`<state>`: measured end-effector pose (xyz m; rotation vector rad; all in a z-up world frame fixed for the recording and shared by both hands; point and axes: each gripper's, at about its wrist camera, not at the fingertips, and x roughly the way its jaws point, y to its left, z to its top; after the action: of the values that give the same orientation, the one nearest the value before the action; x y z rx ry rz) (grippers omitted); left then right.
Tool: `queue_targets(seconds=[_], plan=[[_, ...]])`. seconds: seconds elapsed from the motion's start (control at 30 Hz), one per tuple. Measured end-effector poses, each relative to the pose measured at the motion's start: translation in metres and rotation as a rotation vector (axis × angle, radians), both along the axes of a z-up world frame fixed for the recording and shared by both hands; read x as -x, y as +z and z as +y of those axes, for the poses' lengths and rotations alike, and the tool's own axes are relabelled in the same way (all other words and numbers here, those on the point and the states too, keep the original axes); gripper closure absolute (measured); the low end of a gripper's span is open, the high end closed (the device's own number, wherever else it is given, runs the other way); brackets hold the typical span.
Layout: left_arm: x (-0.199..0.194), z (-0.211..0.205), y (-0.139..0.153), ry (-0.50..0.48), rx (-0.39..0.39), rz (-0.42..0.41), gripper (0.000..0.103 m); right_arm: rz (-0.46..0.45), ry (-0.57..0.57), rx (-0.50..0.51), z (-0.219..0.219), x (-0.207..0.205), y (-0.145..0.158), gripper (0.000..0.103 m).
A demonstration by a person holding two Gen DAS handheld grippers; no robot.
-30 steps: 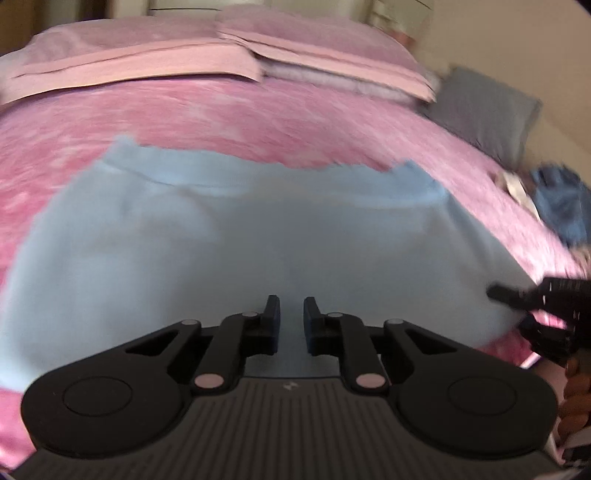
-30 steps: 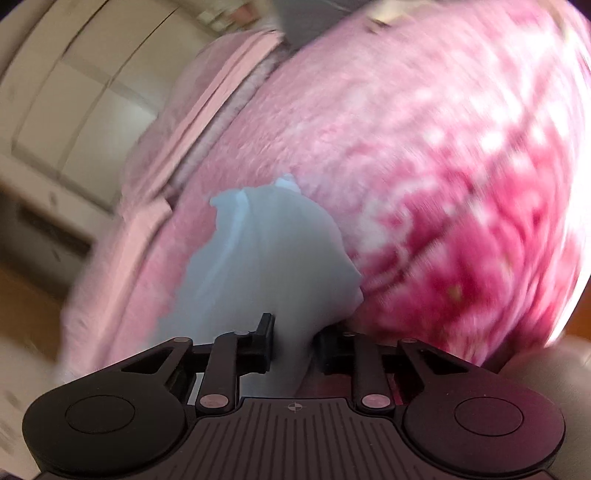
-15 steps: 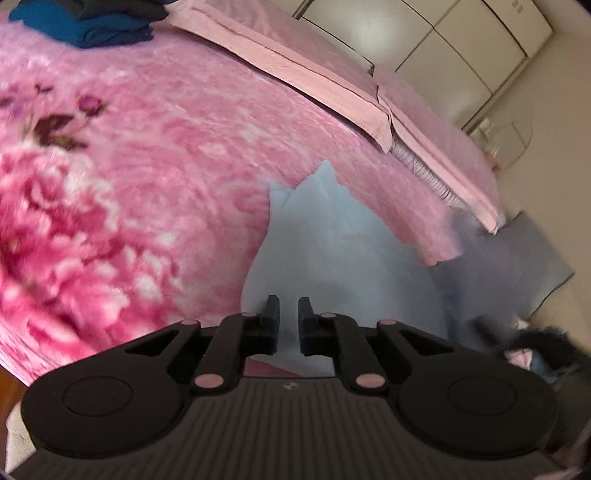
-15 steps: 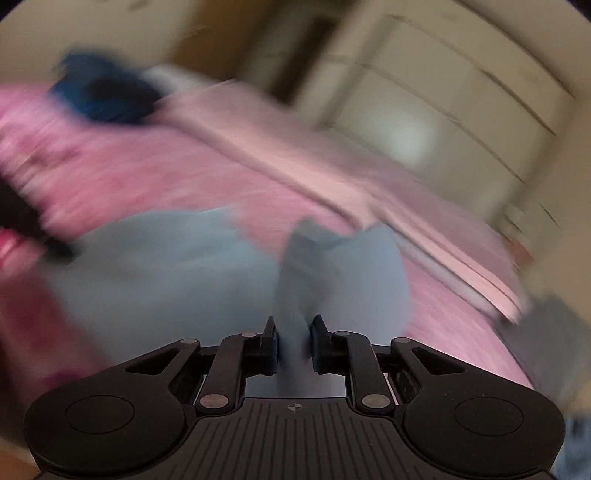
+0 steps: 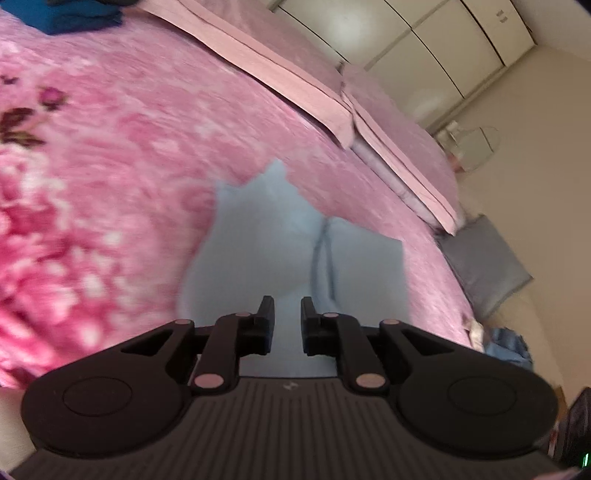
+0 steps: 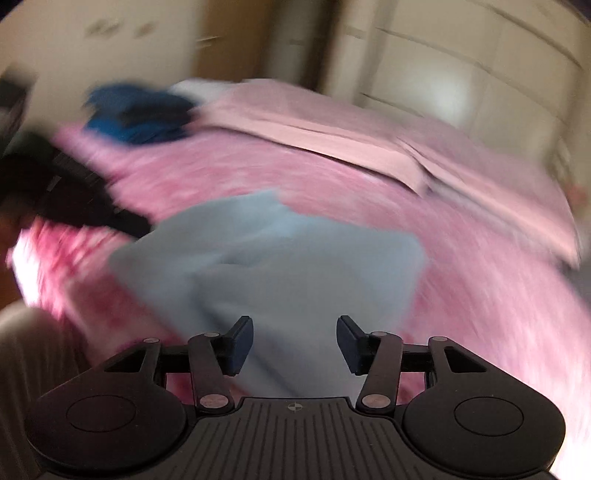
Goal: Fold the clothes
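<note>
A light blue garment (image 5: 280, 240) lies on the pink floral bedspread (image 5: 110, 147), doubled over with a crease running down its right half. My left gripper (image 5: 287, 314) sits at its near edge, the jaws nearly together with cloth running between them. In the right wrist view the same garment (image 6: 295, 258) spreads out under my right gripper (image 6: 294, 332), which is open wide and grips nothing. That blurred view also shows the left gripper (image 6: 85, 199) as a dark shape touching the garment's left corner.
Pink pillows (image 5: 295, 74) line the head of the bed and a grey cushion (image 5: 484, 262) lies at its right end. A pile of dark blue clothes (image 5: 66, 14) rests at the far left corner, more blue fabric (image 5: 506, 347) beyond the right edge. Wardrobe doors (image 5: 424, 48) stand behind.
My right gripper carried its side of the garment across, then opened and let go. The garment went from spread wide to folded narrow. The left gripper swung round while staying at the cloth's edge.
</note>
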<state>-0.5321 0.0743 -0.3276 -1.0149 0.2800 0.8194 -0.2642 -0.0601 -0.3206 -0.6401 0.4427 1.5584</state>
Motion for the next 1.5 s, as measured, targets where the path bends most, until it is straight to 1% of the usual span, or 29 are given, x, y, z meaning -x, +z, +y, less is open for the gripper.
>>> queue_targets(seconds=[0.07,0.13,0.2,0.23,0.27,0.33,0.4,0.5,0.57,0.63,0.67,0.77,0.87,0.93,1.0,1.03,1.1,1.17,1.23,1.33,1.4,1.5], plan=[[-0.013,0.012,-0.003,-0.040,0.032,-0.010,0.082,0.129,-0.125,0.063,0.010,-0.035,0.000,0.052],[-0.025,0.029,-0.010,-0.076,0.081,-0.038,0.080,0.258,-0.250,0.127,0.021,-0.070,0.001,0.052],[-0.036,0.046,-0.017,-0.101,0.130,-0.069,0.077,0.387,-0.374,0.190,0.031,-0.106,0.001,0.052],[-0.042,0.054,-0.020,-0.113,0.149,-0.077,0.076,0.442,-0.427,0.223,0.037,-0.122,0.001,0.052],[-0.048,0.062,-0.023,-0.125,0.168,-0.085,0.074,0.462,-0.444,0.258,0.046,-0.134,-0.003,0.052],[-0.060,0.079,-0.029,-0.149,0.206,-0.100,0.073,0.464,-0.447,0.317,0.068,-0.142,-0.008,0.052],[-0.074,0.093,-0.035,-0.181,0.234,-0.103,0.072,0.446,-0.428,0.354,0.082,-0.144,-0.009,0.052],[-0.093,0.107,-0.046,-0.235,0.280,-0.126,0.071,0.390,-0.373,0.384,0.086,-0.134,-0.008,0.052],[-0.103,0.109,-0.052,-0.260,0.290,-0.126,0.072,0.333,-0.352,0.390,0.092,-0.124,-0.009,0.052],[-0.105,0.107,-0.050,-0.272,0.253,-0.109,0.089,0.300,-0.341,0.387,0.094,-0.118,-0.009,0.053],[-0.103,0.105,-0.047,-0.277,0.230,-0.113,0.095,0.288,-0.334,0.386,0.095,-0.114,-0.009,0.053],[-0.085,0.096,-0.030,-0.272,0.148,-0.137,0.095,0.283,-0.295,0.384,0.106,-0.105,-0.009,0.056],[-0.056,0.090,-0.010,-0.246,0.076,-0.138,0.095,0.259,-0.229,0.364,0.121,-0.087,-0.004,0.058],[-0.034,0.091,-0.005,-0.200,0.054,-0.117,0.095,0.244,-0.180,0.347,0.126,-0.073,0.001,0.058],[-0.011,0.093,-0.004,-0.144,0.039,-0.090,0.095,0.255,-0.132,0.338,0.129,-0.060,0.004,0.058],[-0.001,0.094,-0.004,-0.120,0.038,-0.081,0.095,0.261,-0.109,0.337,0.131,-0.054,0.004,0.058],[0.012,0.097,-0.013,-0.105,0.061,-0.088,0.095,0.258,-0.072,0.344,0.134,-0.042,0.000,0.057],[0.013,0.096,-0.024,-0.101,0.090,-0.087,0.095,0.226,-0.068,0.339,0.136,-0.032,-0.008,0.057],[0.012,0.093,-0.034,-0.099,0.097,-0.074,0.095,0.217,-0.068,0.321,0.134,-0.030,-0.011,0.057],[0.021,0.096,-0.046,-0.089,0.128,-0.117,0.094,0.240,-0.074,0.305,0.130,-0.034,-0.009,0.057],[0.024,0.096,-0.047,-0.085,0.137,-0.119,0.092,0.263,-0.081,0.288,0.125,-0.039,-0.008,0.057],[0.027,0.087,-0.036,-0.069,0.110,-0.087,0.088,0.286,-0.111,0.199,0.100,-0.048,-0.003,0.057]])
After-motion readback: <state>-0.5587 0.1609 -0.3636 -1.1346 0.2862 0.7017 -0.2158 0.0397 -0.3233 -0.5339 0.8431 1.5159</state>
